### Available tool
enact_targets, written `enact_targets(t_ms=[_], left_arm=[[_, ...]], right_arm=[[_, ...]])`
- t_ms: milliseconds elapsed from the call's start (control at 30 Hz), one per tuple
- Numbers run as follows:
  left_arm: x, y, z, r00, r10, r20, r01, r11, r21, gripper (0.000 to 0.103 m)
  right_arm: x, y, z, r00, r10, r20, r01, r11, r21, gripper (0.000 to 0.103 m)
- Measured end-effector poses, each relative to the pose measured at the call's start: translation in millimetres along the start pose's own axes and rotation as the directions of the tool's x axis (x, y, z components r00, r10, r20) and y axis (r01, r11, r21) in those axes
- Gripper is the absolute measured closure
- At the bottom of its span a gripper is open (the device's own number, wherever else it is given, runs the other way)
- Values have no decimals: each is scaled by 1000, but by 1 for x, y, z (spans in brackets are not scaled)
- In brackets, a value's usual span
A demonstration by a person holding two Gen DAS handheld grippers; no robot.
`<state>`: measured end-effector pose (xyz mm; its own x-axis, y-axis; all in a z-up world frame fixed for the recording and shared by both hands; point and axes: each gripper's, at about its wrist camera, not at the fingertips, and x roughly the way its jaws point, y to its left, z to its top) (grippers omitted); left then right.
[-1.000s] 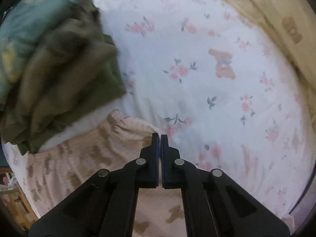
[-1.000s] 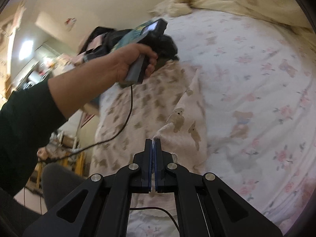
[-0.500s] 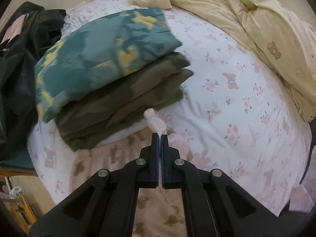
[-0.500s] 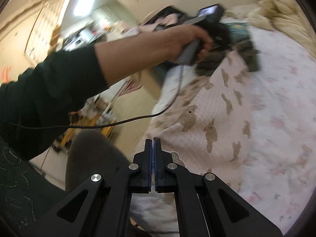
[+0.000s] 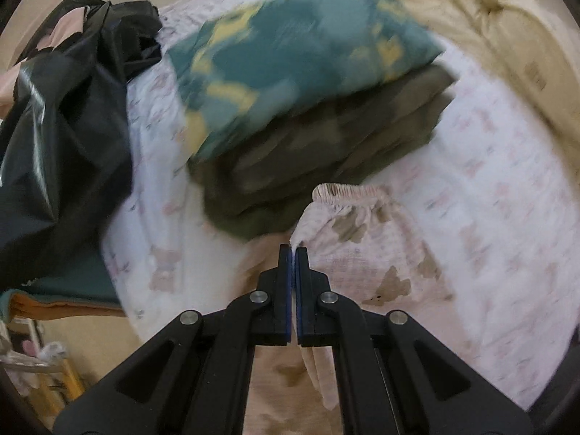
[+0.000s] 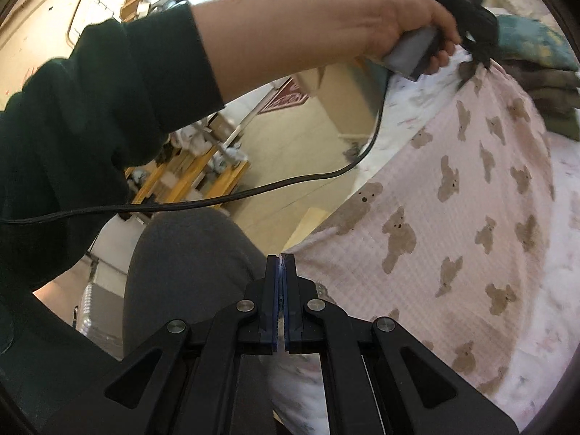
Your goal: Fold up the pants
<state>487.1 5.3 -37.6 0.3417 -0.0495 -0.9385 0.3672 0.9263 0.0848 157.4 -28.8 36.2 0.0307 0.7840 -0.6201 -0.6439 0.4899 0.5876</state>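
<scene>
Bed [image 5: 507,195], white sheet with a small pink floral and bear print, fills most of both views. A cream quilt [image 5: 500,36] is bunched along its far side.

Pink pants [image 6: 471,195] with brown bear print are stretched taut above the near edge of the bed, held at two points. The gathered elastic waistband [image 5: 348,192] shows in the left wrist view, just in front of the clothes pile.

Black plastic bag [image 5: 61,137] sits at the bed's left corner, glossy and crumpled.

Stack of folded clothes [image 5: 319,152] lies on the sheet between bag and quilt: olive-drab pieces below, a teal piece with yellow patches [image 5: 297,58] on top. Blurred in the left view.

The person's left forearm, in a dark green sleeve [image 6: 108,101], reaches across the right wrist view. The left hand [image 6: 409,25] wraps the gripper handle; a black cable [image 6: 253,192] trails from it.

Left gripper [image 5: 293,250]: jaws pressed together, pinching the pants' edge near the waistband corner. From the right view it [image 6: 478,54] is seen lifting that corner.

Right gripper [image 6: 281,259]: jaws closed on a thin fold of the pants' near corner, cloth visible between the pads.

A grey-clad knee [image 6: 188,253] sits below the fabric.
</scene>
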Motion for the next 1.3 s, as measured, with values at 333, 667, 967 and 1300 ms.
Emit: enact_targets(t_ms=[333, 667, 967, 1300], left_arm=[[73, 35, -30, 999, 25, -41, -26, 999, -28, 103], [107, 58, -38, 988, 75, -138, -84, 995, -59, 97], [3, 109, -103, 1000, 1, 9, 0, 988, -152, 54], [-58, 120, -234, 988, -156, -8, 136, 883, -449, 47]], right_arm=[[55, -15, 18, 994, -11, -107, 13, 1000, 16, 102], [87, -15, 19, 991, 15, -136, -7, 998, 60, 102], [128, -3, 4, 984, -19, -177, 19, 1000, -2, 102], [188, -6, -29, 965, -40, -261, 61, 996, 71, 88]])
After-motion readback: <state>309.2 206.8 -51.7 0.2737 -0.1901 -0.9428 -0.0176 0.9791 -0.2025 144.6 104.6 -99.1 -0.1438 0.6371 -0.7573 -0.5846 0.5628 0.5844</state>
